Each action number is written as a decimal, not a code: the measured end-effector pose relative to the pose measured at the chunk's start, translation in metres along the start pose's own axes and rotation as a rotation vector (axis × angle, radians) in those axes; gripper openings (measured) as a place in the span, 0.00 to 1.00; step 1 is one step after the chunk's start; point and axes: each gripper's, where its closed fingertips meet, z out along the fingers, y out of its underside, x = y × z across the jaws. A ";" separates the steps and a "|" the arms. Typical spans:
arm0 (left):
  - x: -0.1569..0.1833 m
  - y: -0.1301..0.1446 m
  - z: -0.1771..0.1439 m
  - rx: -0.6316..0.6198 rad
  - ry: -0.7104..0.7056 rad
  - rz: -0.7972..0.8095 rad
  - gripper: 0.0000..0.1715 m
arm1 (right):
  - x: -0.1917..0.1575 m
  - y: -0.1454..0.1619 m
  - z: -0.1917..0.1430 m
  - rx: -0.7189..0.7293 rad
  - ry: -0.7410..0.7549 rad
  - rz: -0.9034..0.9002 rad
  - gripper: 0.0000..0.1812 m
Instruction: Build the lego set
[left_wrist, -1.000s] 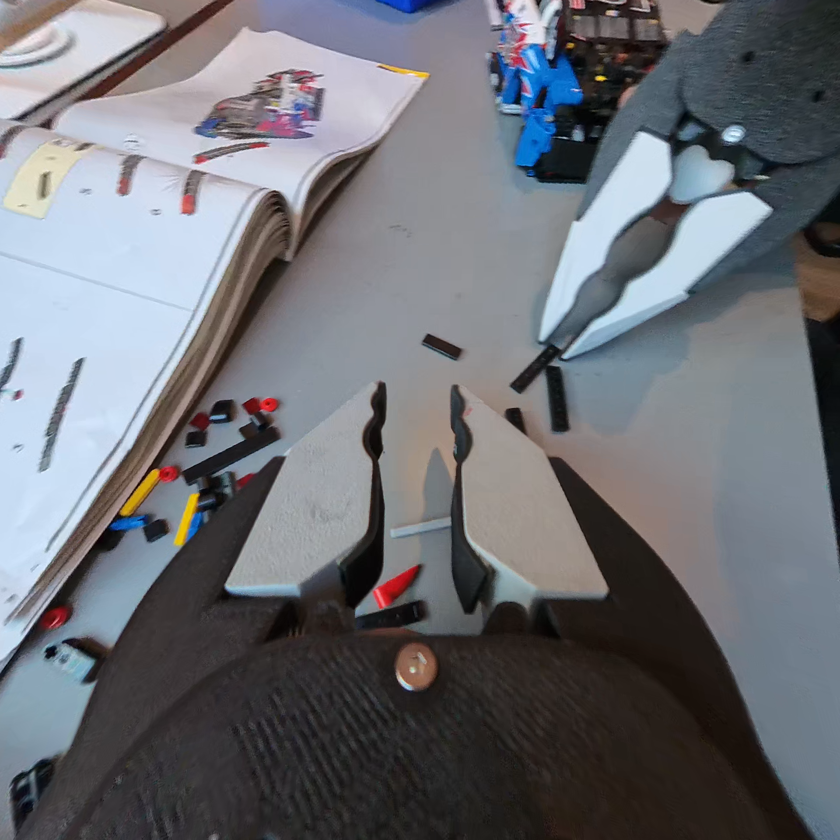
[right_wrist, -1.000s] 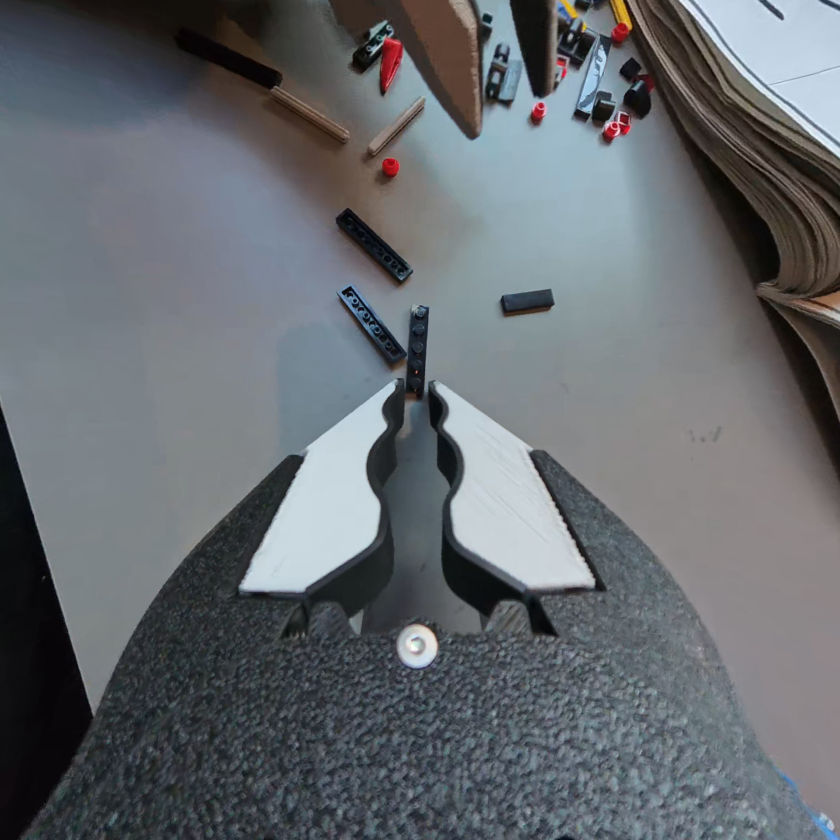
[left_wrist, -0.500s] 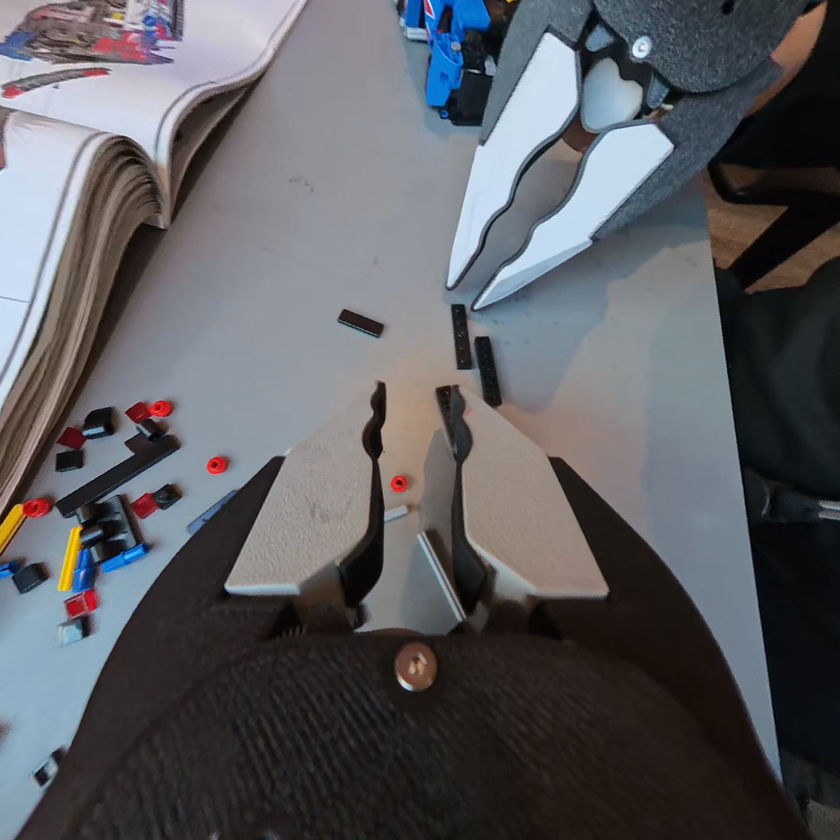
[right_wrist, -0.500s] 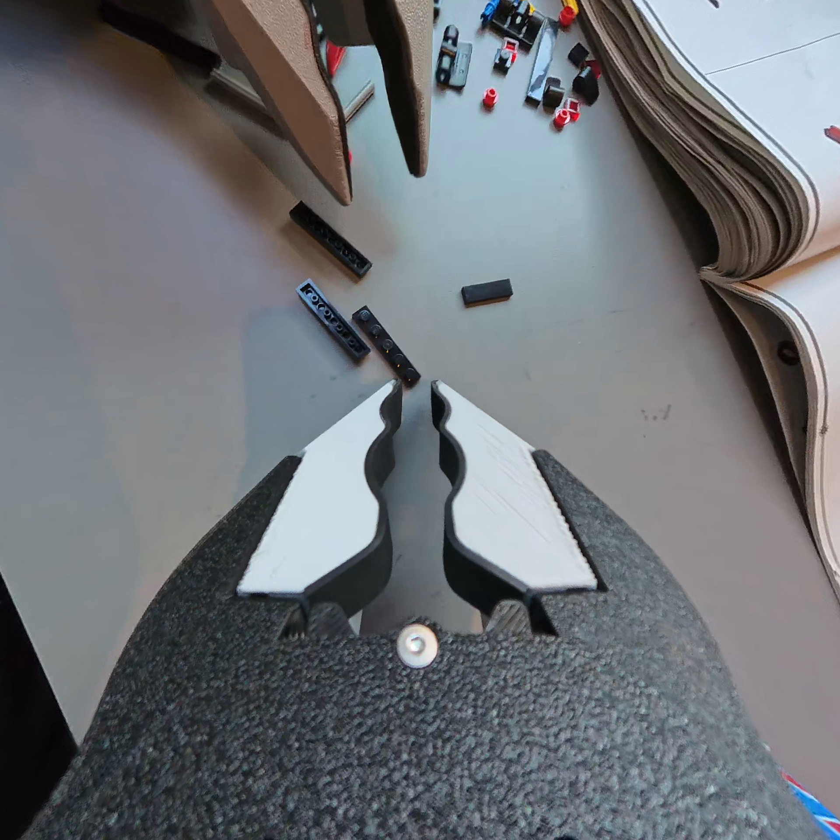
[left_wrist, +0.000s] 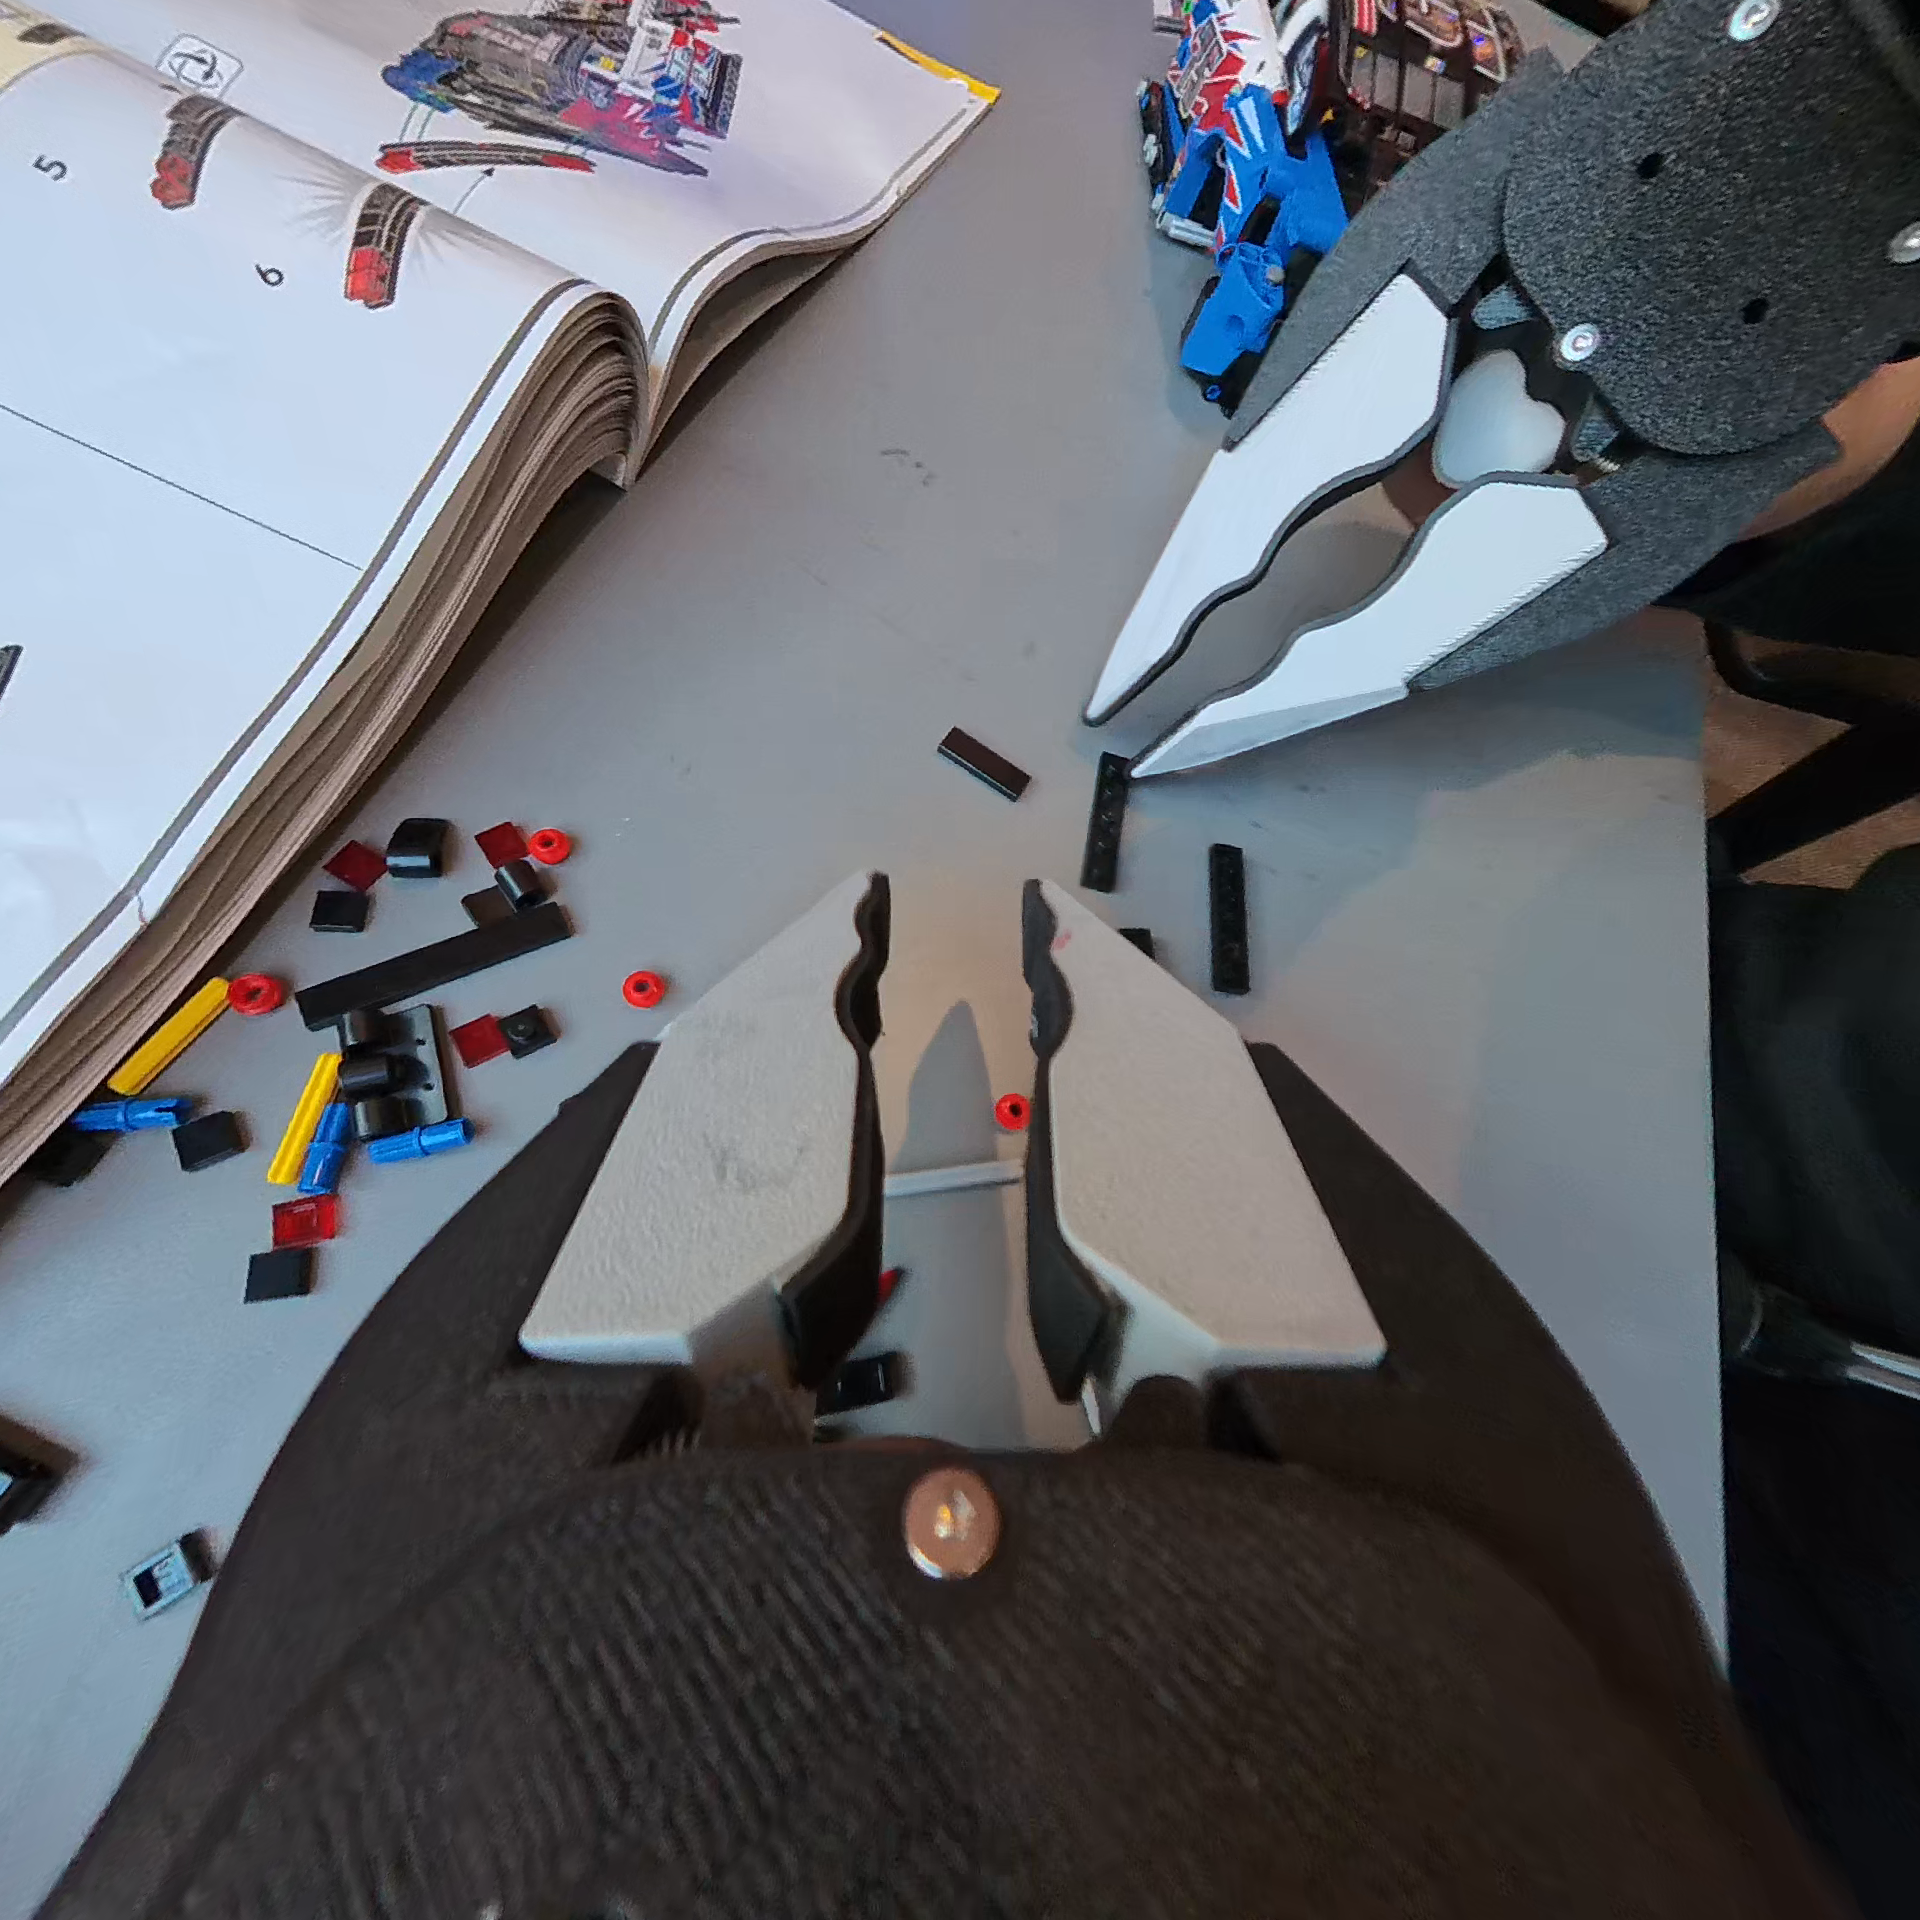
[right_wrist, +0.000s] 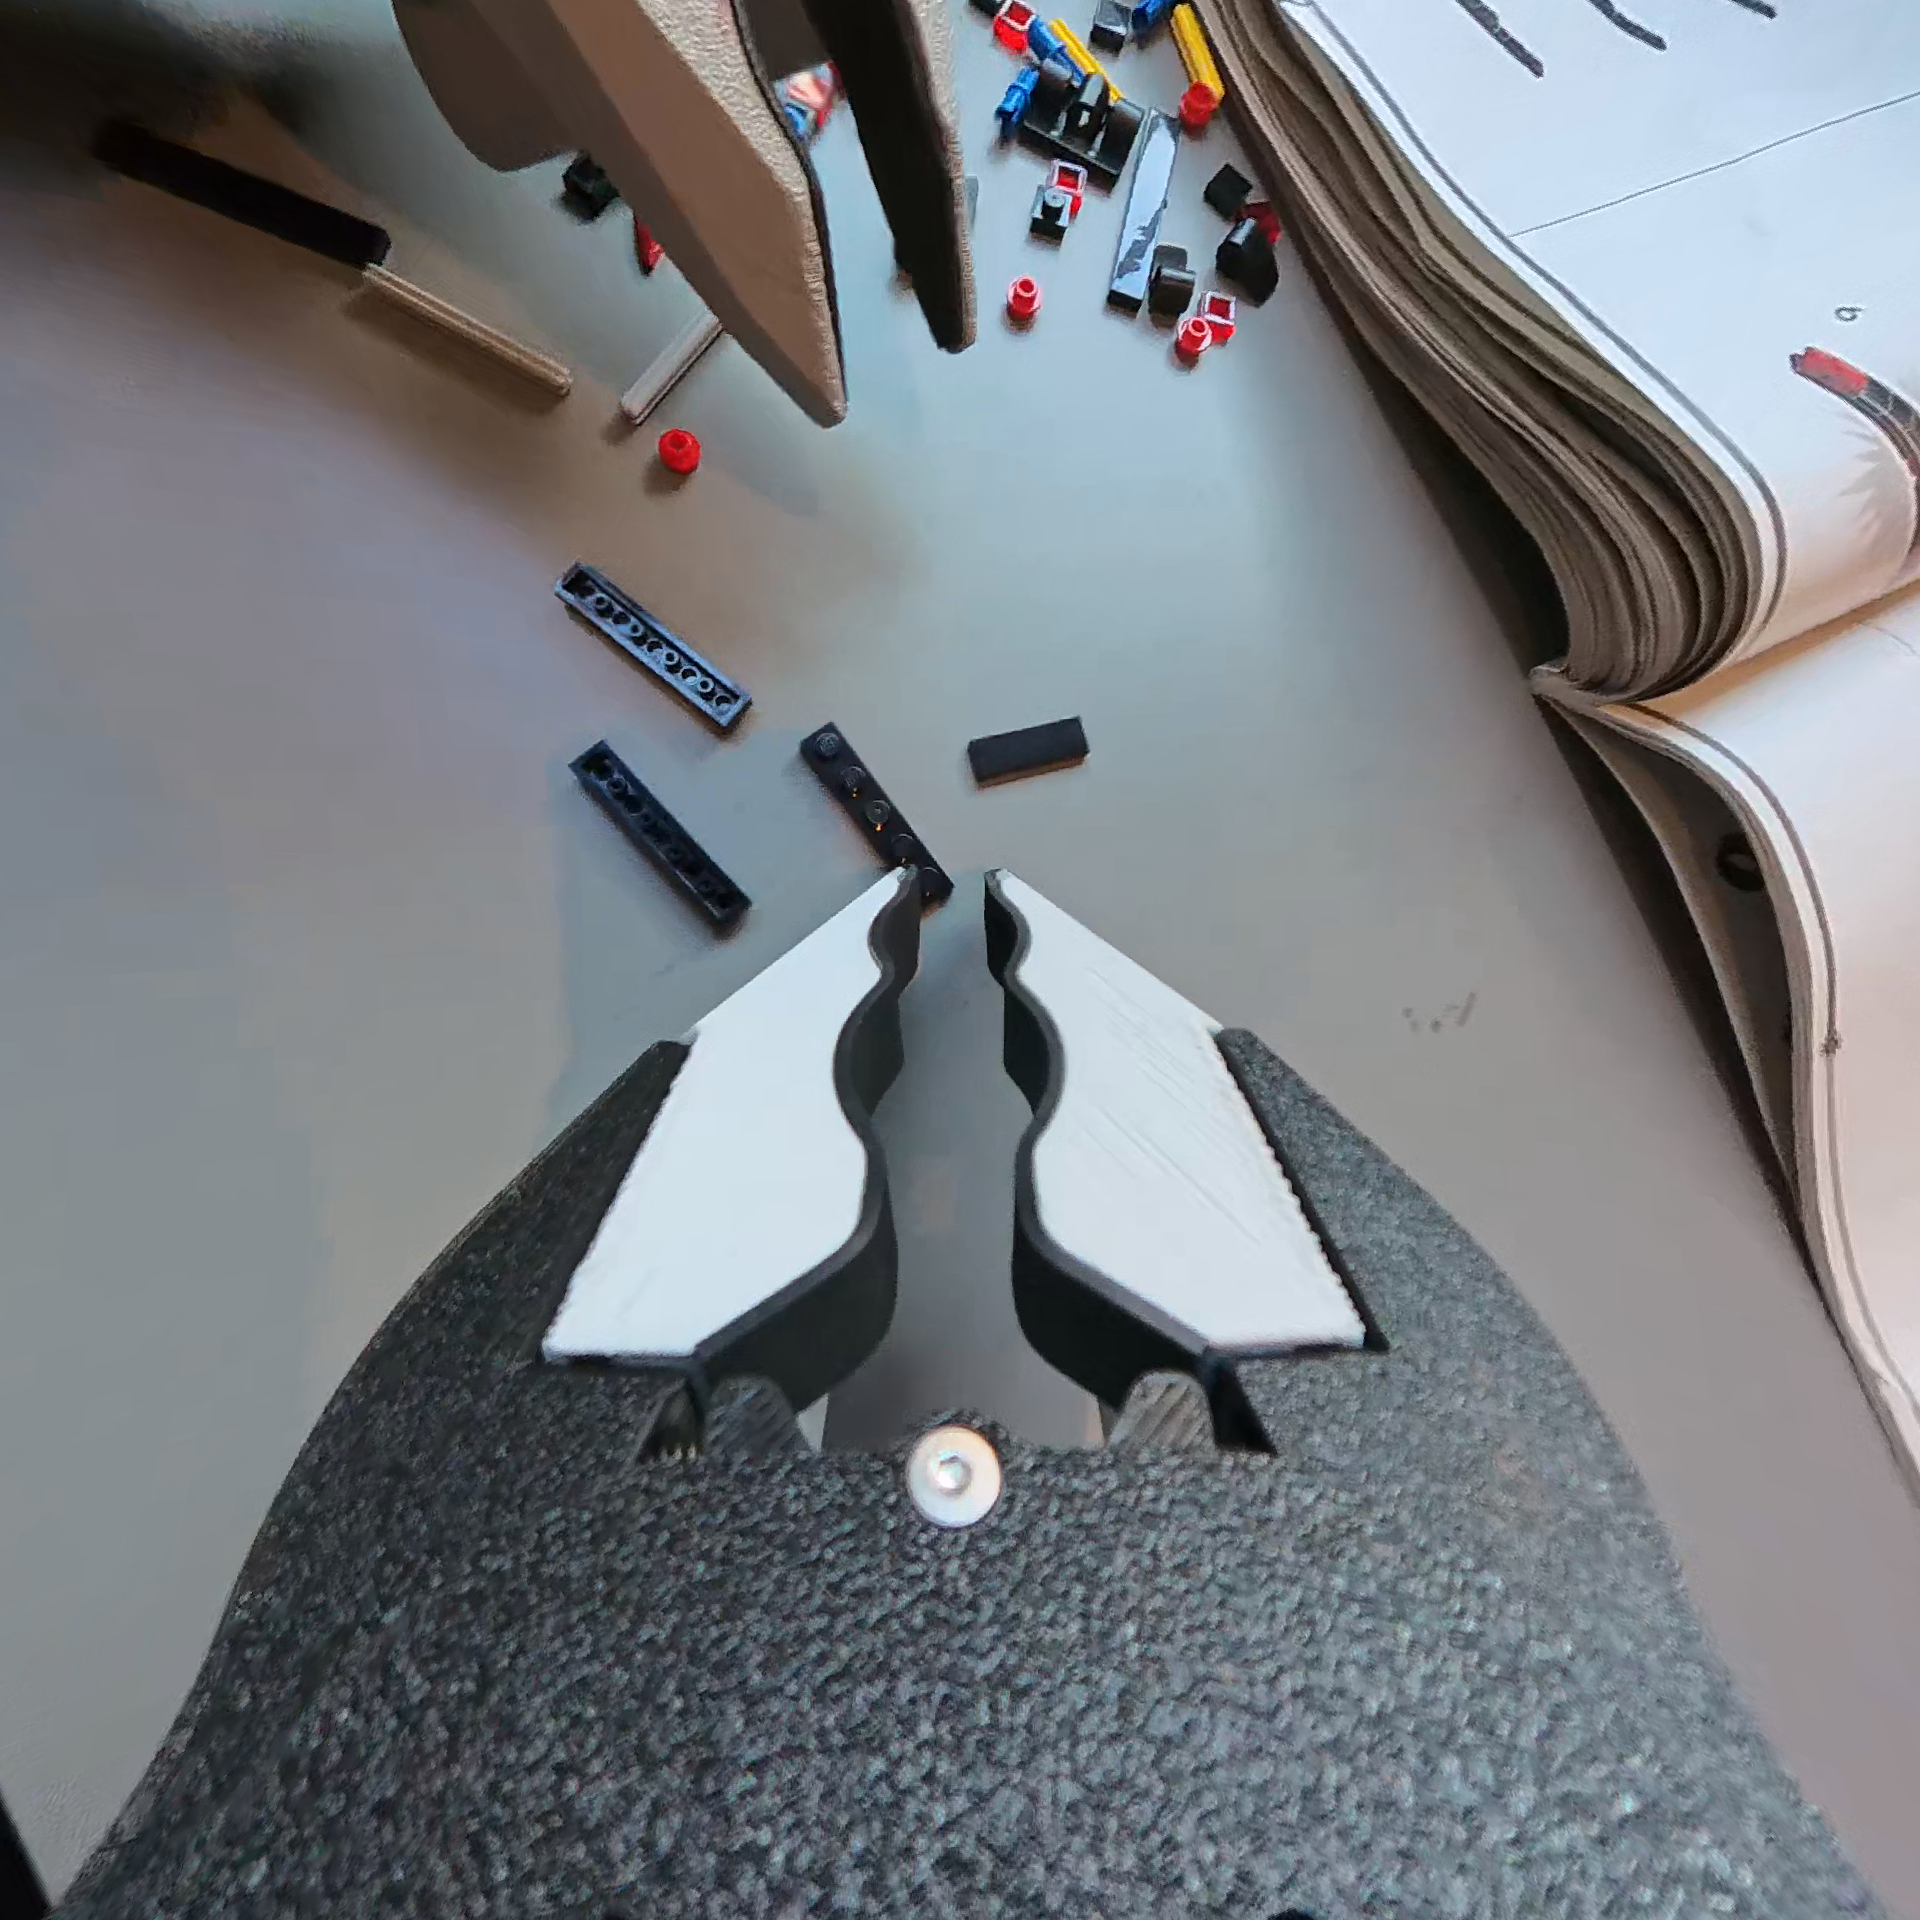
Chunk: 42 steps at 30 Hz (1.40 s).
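Left wrist view: grey table (left_wrist: 831, 582) strewn with bricks (left_wrist: 416, 966), both tongs spread, empty

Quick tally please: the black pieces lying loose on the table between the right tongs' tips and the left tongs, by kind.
Long black plates: 3
Short smooth black tile: 1
Total: 4

My right gripper (right_wrist: 951, 883) has a rough, grainy dark shell and smooth matt white finger faces. The table (right_wrist: 1195, 1039) looks smooth and matt grey; the plastic black studded plate (right_wrist: 875, 808) glints, beside the paper manual (right_wrist: 1662, 364).
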 end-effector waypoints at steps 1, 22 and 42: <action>0.000 0.000 0.000 0.000 0.003 -0.004 0.13 | 0.003 0.000 0.000 -0.006 0.013 -0.006 0.07; 0.049 0.044 0.016 -0.254 0.162 0.166 0.08 | -0.037 -0.014 -0.016 0.026 -0.177 -0.040 0.07; 0.069 0.003 -0.006 -0.036 0.455 -0.149 0.03 | -0.041 -0.052 -0.036 0.147 0.034 -0.603 0.08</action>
